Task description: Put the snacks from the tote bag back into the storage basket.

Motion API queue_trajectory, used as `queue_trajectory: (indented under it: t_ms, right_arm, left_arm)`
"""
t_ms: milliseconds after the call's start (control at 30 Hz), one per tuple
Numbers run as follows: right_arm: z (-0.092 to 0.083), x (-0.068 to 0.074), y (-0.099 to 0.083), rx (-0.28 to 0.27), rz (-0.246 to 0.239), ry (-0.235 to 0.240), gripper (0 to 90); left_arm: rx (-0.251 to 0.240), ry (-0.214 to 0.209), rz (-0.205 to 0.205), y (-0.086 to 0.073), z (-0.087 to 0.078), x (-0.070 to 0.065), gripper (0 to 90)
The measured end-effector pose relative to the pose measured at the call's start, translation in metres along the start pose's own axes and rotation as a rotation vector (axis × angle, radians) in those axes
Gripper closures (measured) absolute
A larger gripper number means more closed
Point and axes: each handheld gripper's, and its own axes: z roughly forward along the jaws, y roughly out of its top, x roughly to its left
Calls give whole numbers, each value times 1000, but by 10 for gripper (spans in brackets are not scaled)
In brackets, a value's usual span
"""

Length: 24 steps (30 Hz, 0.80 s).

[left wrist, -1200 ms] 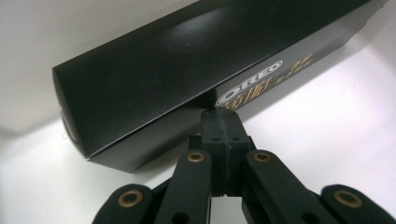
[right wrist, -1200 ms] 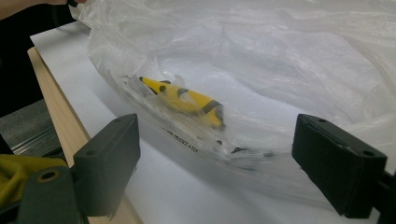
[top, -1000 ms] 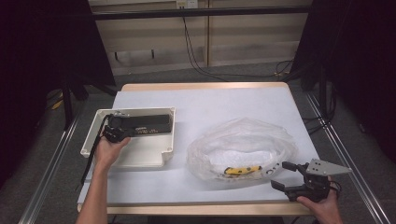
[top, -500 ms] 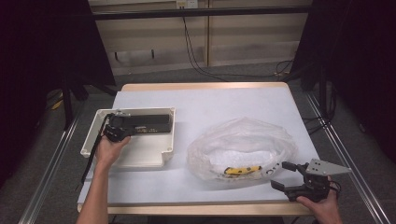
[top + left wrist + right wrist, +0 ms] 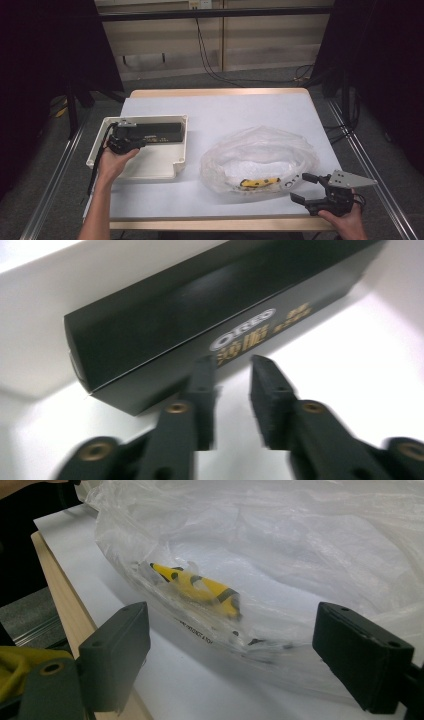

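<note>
High view: my left gripper sits inside the cream tray at the table's left, against the near side of the long black box that lies along the tray's far wall. My right gripper rests near the table's front right corner, just beside the crumpled clear plastic bag, in which a yellow-and-black object lies near the front.

Left gripper view: adds what the high view cannot resolve. My jaws have just been opening and stand a narrow gap apart, tips at the box's printed long face, nothing between them. The box bears a silver oval logo and gold characters; its end points to the tray's corner.

Right gripper view: my jaws stand wide, empty, with the bag's near fold between and beyond them, pads clear of it. The yellow-and-black object is seen through the film, with small print on the plastic below it.

Edges and room: the tray floor in front of the box is bare; white table lies open behind the bag; the wooden front edge runs close beside my right gripper.
</note>
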Motion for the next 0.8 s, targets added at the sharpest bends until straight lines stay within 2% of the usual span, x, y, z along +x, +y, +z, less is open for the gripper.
queue_trajectory:
  t_ms: [33, 67, 133, 233, 267, 333, 367, 433, 500, 533, 567, 600, 733, 800]
  right_arm:
    - [0, 0, 0, 0, 0, 0, 146]
    - [0, 0, 0, 0, 0, 0, 146]
    - [0, 0, 0, 0, 1, -1, 146]
    - [0, 0, 0, 0, 0, -1, 146]
    - [0, 0, 0, 0, 2, -2, 146]
    - [0, 0, 0, -2, 1, -3, 146]
    - [-1, 0, 0, -1, 1, -4, 146]
    - [-1, 0, 0, -3, 1, -6, 146]
    - [-1, 0, 0, -5, 0, -8, 146]
    - [-1, 0, 0, -5, 1, -3, 147]
    - [-2, 0, 0, -6, 0, -3, 147]
    - [-2, 0, 0, -6, 1, -3, 147]
    - [-2, 0, 0, -8, 2, -5, 147]
    - [-2, 0, 0, -6, 0, -6, 146]
  left_arm:
    - [-1, 0, 12, -1, -3, -2, 653]
    - [-11, 5, 5, -1, -4, -4, 607]
    - [-31, 16, 7, -3, -8, -5, 468]
    - [-64, 20, 7, -5, -16, -7, 340]
    - [-61, 25, 16, -5, -18, -8, 271]
    - [-82, 24, 6, -5, -23, -10, 190]
    - [-92, 20, 17, -6, -27, -11, 163]
    - [-121, 13, 2, -8, -32, -15, 120]
    - [-134, 8, 10, -10, -37, -17, 84]
    - [-132, -14, 30, -11, -40, -18, 55]
    - [-142, -24, 31, -13, -43, -20, 38]
    - [-140, -21, 41, -14, -46, -21, 39]
    - [-163, -28, 28, -18, -55, -27, 37]
    - [-180, -33, 48, -20, -60, -31, 34]
